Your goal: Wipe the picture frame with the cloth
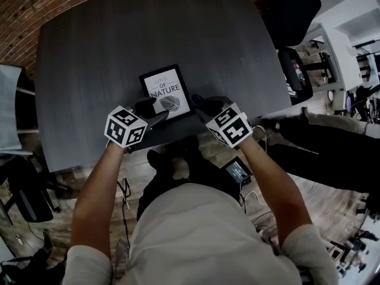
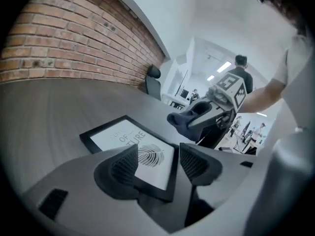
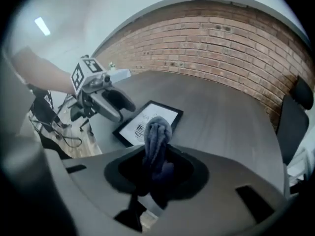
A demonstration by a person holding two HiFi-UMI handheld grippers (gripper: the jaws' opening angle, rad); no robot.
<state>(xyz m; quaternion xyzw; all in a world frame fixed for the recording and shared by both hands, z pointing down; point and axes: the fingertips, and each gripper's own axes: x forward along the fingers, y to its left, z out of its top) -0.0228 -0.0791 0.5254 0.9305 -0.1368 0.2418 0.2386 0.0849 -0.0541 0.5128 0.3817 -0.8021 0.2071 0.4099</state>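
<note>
Lying flat on the dark grey surface point(image 1: 148, 28), the black picture frame point(image 1: 167, 92) sits close to the near edge, about midway along it. It is slightly turned, so its sides do not run square to that edge. Its white print carries the words "OF NATURE" above a drawing of fine lines.

The left tool point(image 2: 158, 154) stands wide. Its two ribbed fingers point(image 2: 123, 166) are well apart, with the frame's near corner showing in the gap between them, and neither pad presses on the frame. In the head view this tool reaches in from the near edge over the frame's near left part. Whether a finger touches the glass cannot be told.

The right tool point(image 3: 156, 161) is closed narrowly on a bunched dark blue cloth point(image 3: 157, 134). The cloth fills the space between the jaws and bulges out past their tips. In the head view this tool is just beside the frame's near right corner. In the left gripper view the cloth hangs off the frame, next to its right side and not on the print.

A brick wall point(image 2: 74, 38) runs behind the far edge of the surface. A black office chair point(image 3: 293, 122) stands at the far right corner.
</note>
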